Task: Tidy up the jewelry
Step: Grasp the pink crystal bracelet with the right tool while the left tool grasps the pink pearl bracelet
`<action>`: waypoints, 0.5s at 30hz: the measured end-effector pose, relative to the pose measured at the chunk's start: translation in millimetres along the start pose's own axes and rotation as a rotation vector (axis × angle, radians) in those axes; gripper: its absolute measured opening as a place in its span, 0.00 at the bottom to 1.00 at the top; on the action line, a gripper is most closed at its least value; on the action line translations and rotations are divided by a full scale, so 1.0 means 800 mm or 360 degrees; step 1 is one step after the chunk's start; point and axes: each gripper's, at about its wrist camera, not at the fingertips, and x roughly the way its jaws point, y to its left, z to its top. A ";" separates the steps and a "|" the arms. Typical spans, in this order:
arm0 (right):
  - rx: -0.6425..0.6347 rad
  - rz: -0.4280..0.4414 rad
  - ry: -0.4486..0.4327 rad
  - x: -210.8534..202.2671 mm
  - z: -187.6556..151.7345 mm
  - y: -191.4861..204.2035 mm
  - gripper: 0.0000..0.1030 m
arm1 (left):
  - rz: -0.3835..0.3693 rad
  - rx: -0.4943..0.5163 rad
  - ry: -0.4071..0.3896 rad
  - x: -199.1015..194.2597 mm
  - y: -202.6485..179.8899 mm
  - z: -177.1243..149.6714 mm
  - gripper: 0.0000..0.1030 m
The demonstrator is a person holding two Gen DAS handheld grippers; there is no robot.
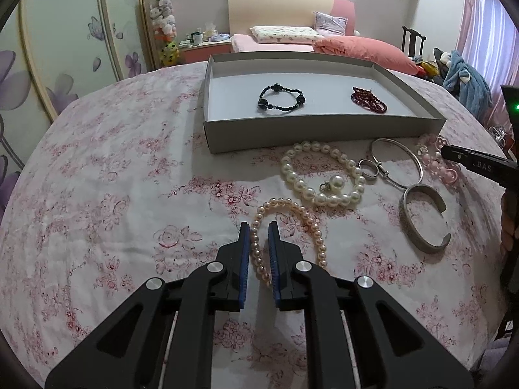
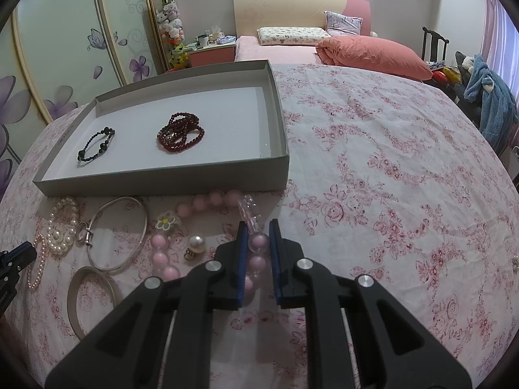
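Bedroom | floral cloth [image 1: 113, 194] | left fingers [image 1: 248, 243] clamp pearl strand [image 1: 292, 207] | right fingers [image 2: 240, 243] clamp pink beads [image 2: 258, 243]

**Right gripper clamped on pink bead bracelet**

Right gripper [image 2: 258, 227] low over a floral tablecloth [image 2: 373, 162], blue pads closed against the pink bead bracelet [image 2: 207, 200], a clear bead poking out past the tips. Grey tray [image 2: 162, 180] beyond to the left, holding a black bead bracelet [image 2: 96, 145] and, apart from it, a dark red bead bracelet [image 2: 180, 133]. In front of the tray: thin silver bangle [image 2: 142, 240], wide silver cuff [image 2: 73, 308], white pearl bracelet [image 2: 61, 227], single pearl charm [image 2: 196, 244], small flower trinket [image 2: 166, 220]. Left gripper's tip [image 2: 18, 256] just inside the left edge.
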 end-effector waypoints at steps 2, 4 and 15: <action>0.0000 -0.0001 0.0000 0.000 0.000 -0.001 0.14 | -0.0002 -0.0002 0.0000 0.000 0.000 0.000 0.12; 0.0000 -0.0001 0.0000 0.000 0.000 -0.001 0.14 | -0.0003 -0.0004 0.0001 0.000 0.000 0.000 0.12; 0.0033 0.0057 -0.0054 -0.008 -0.001 -0.002 0.13 | -0.0023 -0.0032 -0.0001 0.000 0.004 0.004 0.06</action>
